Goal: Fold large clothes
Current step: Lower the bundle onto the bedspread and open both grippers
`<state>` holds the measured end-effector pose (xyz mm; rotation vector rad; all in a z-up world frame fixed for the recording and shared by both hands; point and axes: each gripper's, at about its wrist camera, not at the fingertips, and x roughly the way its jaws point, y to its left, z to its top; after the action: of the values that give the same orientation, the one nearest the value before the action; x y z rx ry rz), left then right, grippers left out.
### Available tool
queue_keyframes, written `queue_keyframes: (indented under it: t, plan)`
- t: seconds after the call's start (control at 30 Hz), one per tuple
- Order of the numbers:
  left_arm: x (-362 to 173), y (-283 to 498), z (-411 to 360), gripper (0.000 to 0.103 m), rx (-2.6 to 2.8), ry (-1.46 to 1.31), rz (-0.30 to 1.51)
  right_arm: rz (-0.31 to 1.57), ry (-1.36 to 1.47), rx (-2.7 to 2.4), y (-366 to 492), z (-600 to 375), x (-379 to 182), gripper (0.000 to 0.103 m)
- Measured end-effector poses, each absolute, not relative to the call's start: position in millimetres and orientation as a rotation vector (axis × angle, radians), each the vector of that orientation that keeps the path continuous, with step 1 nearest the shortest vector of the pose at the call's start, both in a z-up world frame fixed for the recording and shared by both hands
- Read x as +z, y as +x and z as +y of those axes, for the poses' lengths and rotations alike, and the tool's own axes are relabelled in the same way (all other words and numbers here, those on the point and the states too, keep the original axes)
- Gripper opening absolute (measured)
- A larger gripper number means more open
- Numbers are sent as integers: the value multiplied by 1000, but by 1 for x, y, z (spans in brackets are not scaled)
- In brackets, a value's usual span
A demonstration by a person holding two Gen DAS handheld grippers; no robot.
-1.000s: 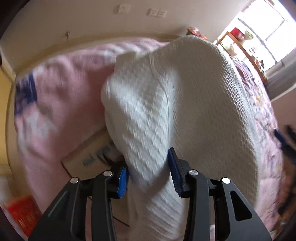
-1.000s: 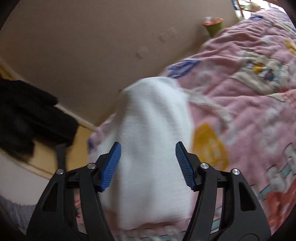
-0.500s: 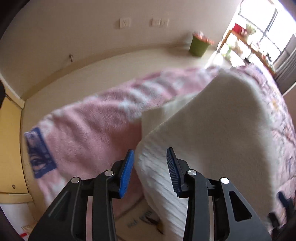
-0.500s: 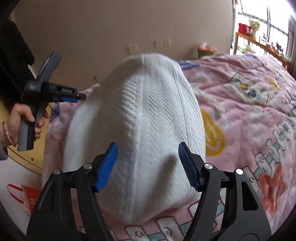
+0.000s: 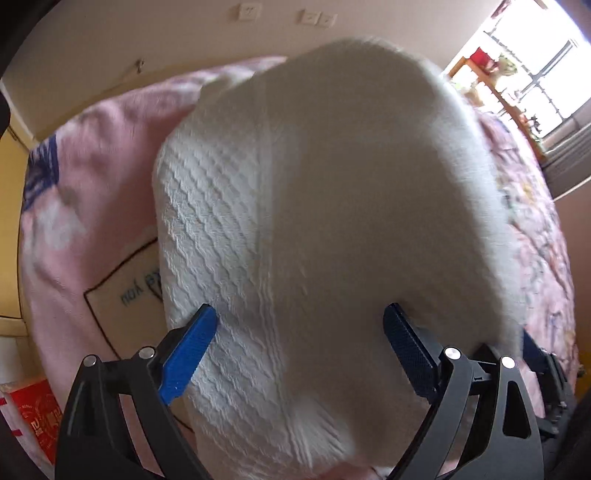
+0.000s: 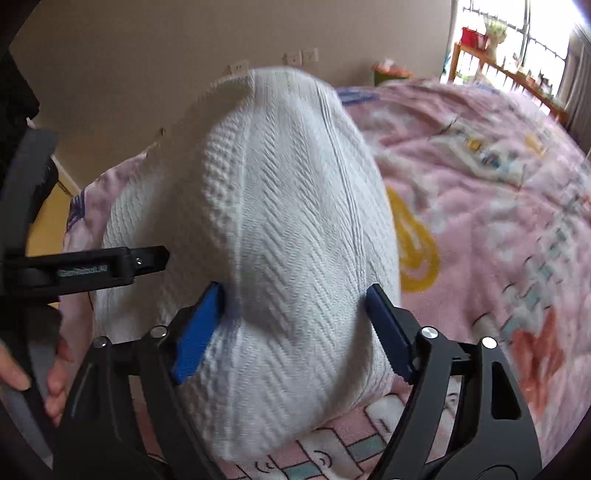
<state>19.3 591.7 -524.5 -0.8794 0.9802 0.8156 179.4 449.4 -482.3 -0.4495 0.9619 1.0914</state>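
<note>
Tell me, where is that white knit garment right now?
The garment lies bunched on the pink blanket, filling the middle of both wrist views, between the opening left tongs and right tongs.

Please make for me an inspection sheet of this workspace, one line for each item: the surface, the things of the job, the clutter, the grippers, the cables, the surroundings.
Surface: pink printed blanket covering a bed.
Job's things: white knit garment, folded, lying on the blanket.
Clutter: red bag beside the bed; nothing else seen on the blanket.
Grippers: left gripper jaws opening, wide around the garment's near end, pads not pressing; right gripper jaws opening, garment between them, left pad touching or almost touching the knit.
Cables: nothing seen.
Surroundings: beige wall with wall sockets, green pot on the floor, bright window with a wooden shelf.
</note>
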Motion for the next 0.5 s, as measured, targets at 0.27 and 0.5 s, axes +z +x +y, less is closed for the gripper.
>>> queue_keyframes:
  t: [0.27,0.5]
  plan:
    - [-516,29,596,90,816,-787,1046,1015,-398,1034,187,443,-472,88]
    - [-397,21,579,90,856,-649,1029,911,-359,954,178,404,-372,88]
